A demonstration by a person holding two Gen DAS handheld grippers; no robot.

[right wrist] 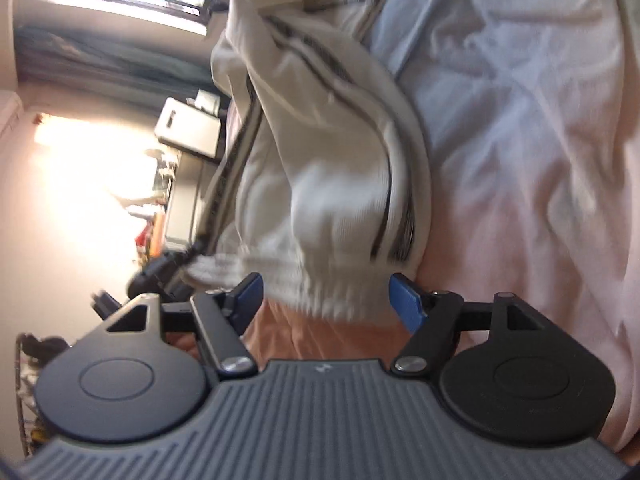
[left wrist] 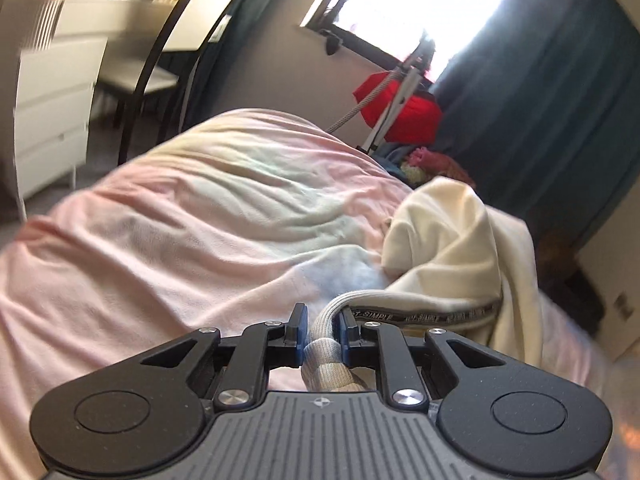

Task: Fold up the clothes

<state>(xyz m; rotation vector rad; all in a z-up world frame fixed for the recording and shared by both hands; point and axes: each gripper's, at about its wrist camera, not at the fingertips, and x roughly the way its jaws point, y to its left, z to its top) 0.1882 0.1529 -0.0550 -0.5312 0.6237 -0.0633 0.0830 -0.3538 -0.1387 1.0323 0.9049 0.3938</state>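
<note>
Most of both views is filled by a bed under a rumpled pastel duvet cover [left wrist: 200, 240], pink at the edges and fading to pale blue and green toward the middle. On it lies the task's thing, a cream zip-up sweatshirt [left wrist: 448, 240] with a ribbed hem and a dark tape printed with lettering along the zipper; in the left wrist view it is heaped at the right side of the bed, and in the right wrist view it [right wrist: 320, 152] hangs bunched and blurred just ahead of the fingers, with the duvet cover [right wrist: 520, 140] spread to its right. Behind the bed, dark teal curtains [left wrist: 540, 80] frame a bright window [left wrist: 400, 0], and below the sill sits a pile of laundry topped by a red garment [left wrist: 400, 108]. A white drawer unit [left wrist: 52, 120] and a dark-framed chair [left wrist: 160, 60] stand on the far left. The left gripper [left wrist: 322, 322] is clamped on the sweatshirt, its blue-padded jaws pinching a twisted band of the ribbed edge that runs back between them toward the camera. The right gripper [right wrist: 326, 296] holds its jaws wide apart, the ribbed hem of the sweatshirt lying in the gap between the blue pads [right wrist: 406, 300] without being squeezed.
</note>
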